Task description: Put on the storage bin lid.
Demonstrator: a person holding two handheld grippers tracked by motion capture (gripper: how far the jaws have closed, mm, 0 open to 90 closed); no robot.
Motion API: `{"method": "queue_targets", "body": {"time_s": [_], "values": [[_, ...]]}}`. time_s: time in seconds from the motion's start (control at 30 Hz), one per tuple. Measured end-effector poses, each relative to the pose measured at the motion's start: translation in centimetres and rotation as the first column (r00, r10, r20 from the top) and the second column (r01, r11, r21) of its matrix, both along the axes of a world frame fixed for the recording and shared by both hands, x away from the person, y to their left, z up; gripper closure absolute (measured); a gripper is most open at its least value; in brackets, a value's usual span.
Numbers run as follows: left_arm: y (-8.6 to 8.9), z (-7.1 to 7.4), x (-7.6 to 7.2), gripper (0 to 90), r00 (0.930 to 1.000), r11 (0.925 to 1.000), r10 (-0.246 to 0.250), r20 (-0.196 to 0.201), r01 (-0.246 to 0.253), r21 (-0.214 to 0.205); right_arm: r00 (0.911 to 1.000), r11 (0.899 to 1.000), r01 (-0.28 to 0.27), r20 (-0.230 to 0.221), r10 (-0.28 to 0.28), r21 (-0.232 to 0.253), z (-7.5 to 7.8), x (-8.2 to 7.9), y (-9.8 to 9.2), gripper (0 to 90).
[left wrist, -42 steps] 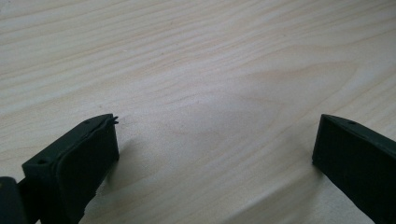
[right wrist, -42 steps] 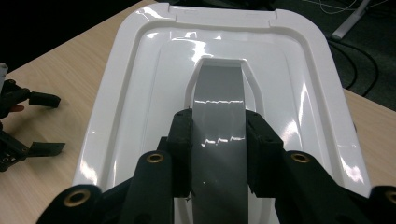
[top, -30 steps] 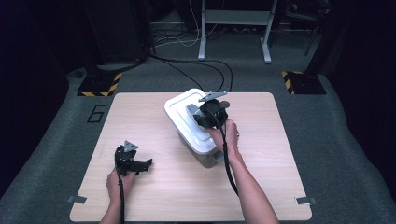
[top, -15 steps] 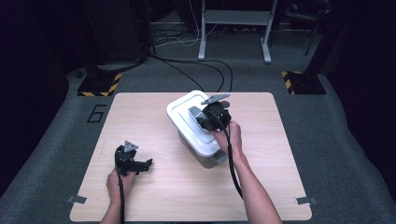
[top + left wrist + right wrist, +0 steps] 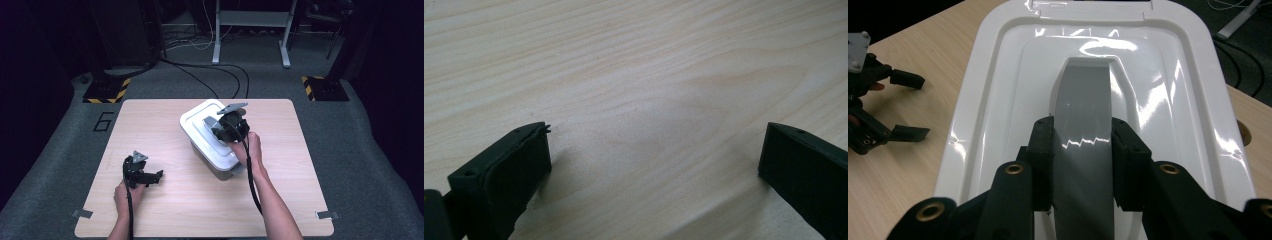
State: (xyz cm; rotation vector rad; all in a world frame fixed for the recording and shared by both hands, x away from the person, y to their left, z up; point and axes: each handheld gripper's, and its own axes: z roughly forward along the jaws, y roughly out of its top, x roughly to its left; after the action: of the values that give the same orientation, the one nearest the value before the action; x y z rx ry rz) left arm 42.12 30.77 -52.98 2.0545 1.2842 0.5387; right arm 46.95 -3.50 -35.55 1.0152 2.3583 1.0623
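Note:
A white lidded bin [image 5: 199, 124] with a grey body stands in the middle of the wooden table [image 5: 145, 125]. A grey handle [image 5: 1083, 95] runs down the recess of its glossy white lid [image 5: 998, 75]. My right gripper [image 5: 1082, 135] is shut on that handle, one pad on each side; from above, the right gripper [image 5: 221, 132] sits on top of the lid. My left gripper [image 5: 152, 177] rests low at the table's front left, with the left gripper [image 5: 654, 150] jaws wide open over bare wood and nothing between them. The left gripper [image 5: 904, 105] also appears beside the bin.
Beyond the table's far edge lie cables [image 5: 220, 75] on grey carpet, a metal stand [image 5: 250, 30] and two yellow-black striped floor bases [image 5: 105, 92]. Bare wood surrounds the bin on every side.
My right gripper and the bin's lid have shifted very slightly toward me. The left gripper has stayed where it was.

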Motion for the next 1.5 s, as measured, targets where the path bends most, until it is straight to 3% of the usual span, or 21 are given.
{"method": "queue_targets", "body": {"time_s": [0.17, 0.3, 0.67, 0.87, 1.03, 1.13, 1.27, 1.3, 1.33, 1.47, 1.5], "values": [[0.0, 0.0, 0.0, 0.0, 1.0000, 1.0000, -0.004, 0.000, 0.004, 0.002, 1.0000, 1.000, 0.005, 0.003, -0.005, -0.004, -0.4, -0.2, -0.2, 67.0], [0.0, 0.0, 0.0, 0.0, 1.0000, 1.0000, 0.000, 0.002, 0.000, 0.000, 0.9999, 0.999, 0.010, -0.012, -0.009, 0.039, -0.7, 0.0, -0.9, 67.1], [-0.1, -0.1, 0.0, 0.0, 0.9998, 0.9999, 0.011, 0.015, -0.010, -0.012, 1.0000, 1.000, 0.006, 0.005, -0.006, 0.029, -0.7, 0.0, -1.0, 66.0], [-0.1, -0.1, 0.0, 0.0, 0.9999, 0.9999, 0.010, 0.009, -0.010, -0.010, 0.9997, 1.000, 0.020, 0.011, -0.021, 0.011, -0.7, 0.1, -0.7, 52.4], [-0.1, -0.1, 0.0, 0.0, 0.9999, 0.9999, 0.011, 0.010, -0.011, -0.012, 0.9994, 0.999, 0.028, 0.017, -0.028, 0.024, -0.5, -0.1, -0.8, 46.9], [-0.1, -0.1, 0.0, 0.0, 0.9999, 0.9999, 0.009, 0.009, -0.009, -0.011, 0.9990, 0.999, 0.041, 0.019, -0.042, 0.036, -0.3, -0.3, -1.2, 37.9], [-0.1, -0.1, 0.0, 0.0, 0.9999, 0.9999, 0.009, 0.010, -0.009, -0.011, 0.9974, 0.996, 0.064, 0.029, -0.066, 0.054, 0.2, -0.8, -2.3, 23.5], [-0.1, -0.1, 0.0, 0.0, 0.9999, 0.9999, 0.008, 0.010, -0.008, -0.010, 0.9974, 0.996, 0.064, 0.029, -0.066, 0.054, 0.2, -0.8, -2.3, 23.5], [-0.1, -0.1, 0.0, 0.0, 0.9999, 0.9999, 0.008, 0.013, -0.008, -0.011, 0.9963, 0.995, 0.077, 0.033, -0.079, 0.064, 0.4, -1.1, -3.1, 16.3], [-0.1, -0.1, 0.0, 0.0, 0.9999, 0.9999, 0.009, 0.009, -0.009, -0.010, 0.9945, 0.993, 0.099, 0.030, -0.100, 0.058, 0.5, -1.5, -4.2, 13.3], [-0.1, -0.1, 0.0, 0.0, 0.9999, 0.9999, 0.010, 0.010, -0.010, -0.011, 0.9932, 0.992, 0.114, 0.016, -0.115, 0.052, 0.5, -1.7, -5.2, 8.5]]}}
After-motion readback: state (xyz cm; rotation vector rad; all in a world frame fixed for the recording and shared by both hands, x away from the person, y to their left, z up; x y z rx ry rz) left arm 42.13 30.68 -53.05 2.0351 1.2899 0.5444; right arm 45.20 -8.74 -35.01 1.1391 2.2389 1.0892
